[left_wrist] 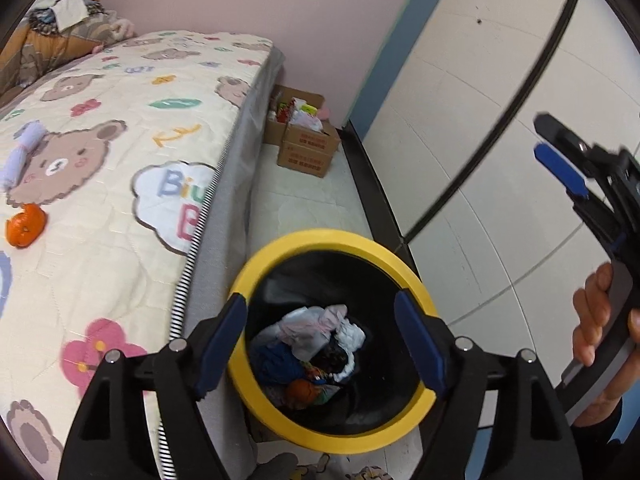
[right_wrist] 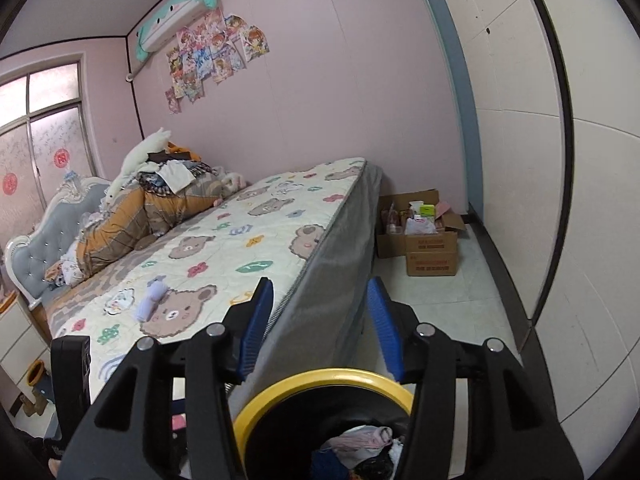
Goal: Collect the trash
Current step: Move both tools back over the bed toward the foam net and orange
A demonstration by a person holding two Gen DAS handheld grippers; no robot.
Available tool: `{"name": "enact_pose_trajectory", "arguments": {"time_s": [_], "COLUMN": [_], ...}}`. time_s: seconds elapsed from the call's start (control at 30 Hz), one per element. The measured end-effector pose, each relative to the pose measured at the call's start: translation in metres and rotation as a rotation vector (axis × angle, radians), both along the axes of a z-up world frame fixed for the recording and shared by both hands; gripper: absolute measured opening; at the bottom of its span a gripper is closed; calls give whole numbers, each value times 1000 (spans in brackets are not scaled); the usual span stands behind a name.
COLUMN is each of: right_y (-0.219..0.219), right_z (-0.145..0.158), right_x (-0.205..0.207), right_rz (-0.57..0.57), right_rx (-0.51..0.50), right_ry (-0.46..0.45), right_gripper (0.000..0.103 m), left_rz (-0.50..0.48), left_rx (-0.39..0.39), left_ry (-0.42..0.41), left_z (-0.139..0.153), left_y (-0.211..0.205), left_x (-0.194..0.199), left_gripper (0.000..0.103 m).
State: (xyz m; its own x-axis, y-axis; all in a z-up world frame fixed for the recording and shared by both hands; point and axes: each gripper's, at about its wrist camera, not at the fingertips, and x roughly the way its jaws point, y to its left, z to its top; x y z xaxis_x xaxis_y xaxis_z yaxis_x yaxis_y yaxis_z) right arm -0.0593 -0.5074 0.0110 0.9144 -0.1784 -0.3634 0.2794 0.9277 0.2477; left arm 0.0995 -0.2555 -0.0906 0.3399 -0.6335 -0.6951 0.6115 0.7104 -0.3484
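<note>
While both pairs of tongs hang spread and empty, the left tongs (left_wrist: 320, 344) hover directly above the yellow-rimmed black round trash bin (left_wrist: 280, 248), already holding crumpled scraps. A drop seems just finished. Next comes the orange peel (left_wrist: 26, 226) on the bear-print quilted bed (left_wrist: 120, 128), far left of them; the right tongs (right_wrist: 320, 320) could reach over.

Bed (right_wrist: 256, 236) carries a bear-print quilt, with heaped clothing (right_wrist: 160, 184) near the headboard (right_wrist: 44, 252). Cardboard boxes (right_wrist: 424, 240), open and filled, stand on the floor beyond the bed's foot. Posters (right_wrist: 212, 52) hang on the pink wall beneath an air conditioner (right_wrist: 172, 20). A frosted window (right_wrist: 36, 140) stands left.
</note>
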Motion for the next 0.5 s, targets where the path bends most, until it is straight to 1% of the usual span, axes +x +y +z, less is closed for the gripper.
{"name": "enact_pose_trajectory", "arguments": {"time_s": [0.1,0.27,0.5], "right_y": [8,31,71], "right_z": [1,6,6], "right_x": [6,20,57], "right_rz": [34,112,222], "right_rx": [0,-13,-11], "right_ry": [-6,-24,-16], "right_gripper": [53,61,67], "left_rz": [54,138,273], "left_rx": [-8,-13,-7], "left_ry": [-24,-48,-92], "left_z": [7,14,24], "left_y": [15,44,96], "left_x": [11,32,66], "left_gripper": [78,79,83]}}
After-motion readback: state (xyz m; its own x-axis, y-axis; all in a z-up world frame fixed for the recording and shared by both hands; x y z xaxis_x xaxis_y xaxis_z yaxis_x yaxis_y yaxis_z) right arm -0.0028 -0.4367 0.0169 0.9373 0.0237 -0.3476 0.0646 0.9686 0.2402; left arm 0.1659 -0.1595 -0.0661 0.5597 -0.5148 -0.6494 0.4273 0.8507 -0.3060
